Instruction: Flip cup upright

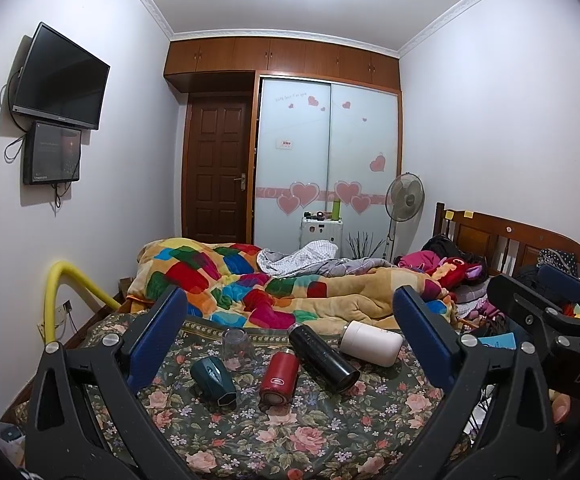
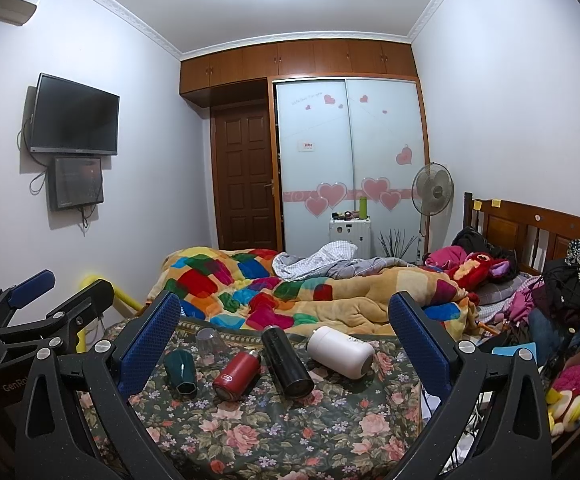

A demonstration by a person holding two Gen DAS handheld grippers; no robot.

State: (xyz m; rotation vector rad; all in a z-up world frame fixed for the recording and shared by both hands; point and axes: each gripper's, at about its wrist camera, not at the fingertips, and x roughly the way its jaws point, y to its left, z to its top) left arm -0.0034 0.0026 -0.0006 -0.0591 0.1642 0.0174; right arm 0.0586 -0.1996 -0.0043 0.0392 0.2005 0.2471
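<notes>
Several cups lie on the floral sheet (image 1: 290, 432) of a bed. A clear glass (image 1: 237, 349) stands mouth down at the back left. A dark green cup (image 1: 214, 376), a red flask (image 1: 278, 377), a black flask (image 1: 323, 358) and a white flask (image 1: 371, 343) lie on their sides. They also show in the right wrist view: glass (image 2: 210, 342), green cup (image 2: 182, 372), red flask (image 2: 237, 375), black flask (image 2: 286, 362), white flask (image 2: 339, 352). My left gripper (image 1: 290, 344) and right gripper (image 2: 284, 344) are open and empty, held short of the cups.
A colourful blanket (image 1: 274, 288) is heaped behind the cups. Clothes and toys (image 2: 569, 320) pile up at the right by the wooden headboard (image 2: 537, 232). A yellow rail (image 1: 62, 292) stands at the bed's left. A fan (image 1: 405, 196) and wardrobe (image 1: 329, 152) are far behind.
</notes>
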